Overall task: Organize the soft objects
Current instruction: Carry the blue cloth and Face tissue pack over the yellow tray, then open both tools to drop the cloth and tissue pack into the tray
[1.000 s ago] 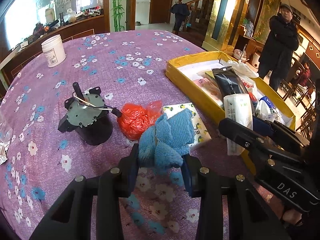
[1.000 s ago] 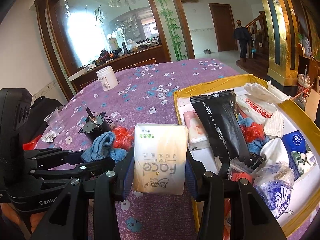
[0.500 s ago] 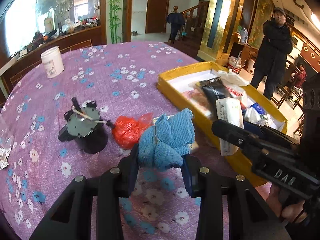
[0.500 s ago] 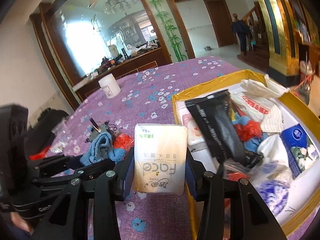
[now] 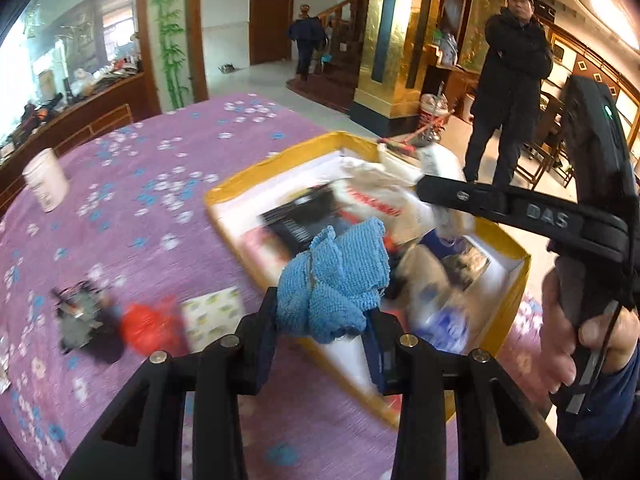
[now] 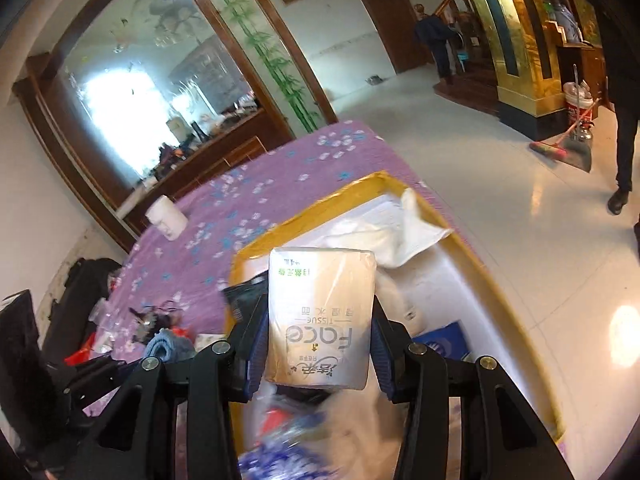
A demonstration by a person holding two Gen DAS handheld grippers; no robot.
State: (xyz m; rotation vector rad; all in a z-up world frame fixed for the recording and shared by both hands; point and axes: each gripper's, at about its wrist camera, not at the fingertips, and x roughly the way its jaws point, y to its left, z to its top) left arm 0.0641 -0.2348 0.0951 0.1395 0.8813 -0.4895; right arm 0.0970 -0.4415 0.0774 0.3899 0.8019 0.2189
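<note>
- In the left wrist view, the left gripper (image 5: 325, 330) stays clenched on the blue cloth (image 5: 336, 280); the yellow box (image 5: 516, 252), a second ago at far right, now lies directly beyond it; deposit appears imminent.
- In the right wrist view, the right gripper (image 6: 318, 346) stays clamped on the tissue pack (image 6: 320, 316); the pack has travelled from the box's left edge to above its contents.

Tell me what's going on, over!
Left gripper shut on blue cloth. Right gripper shut on tissue pack. Both above yellow box, already crowded. Nothing blocking.
</note>
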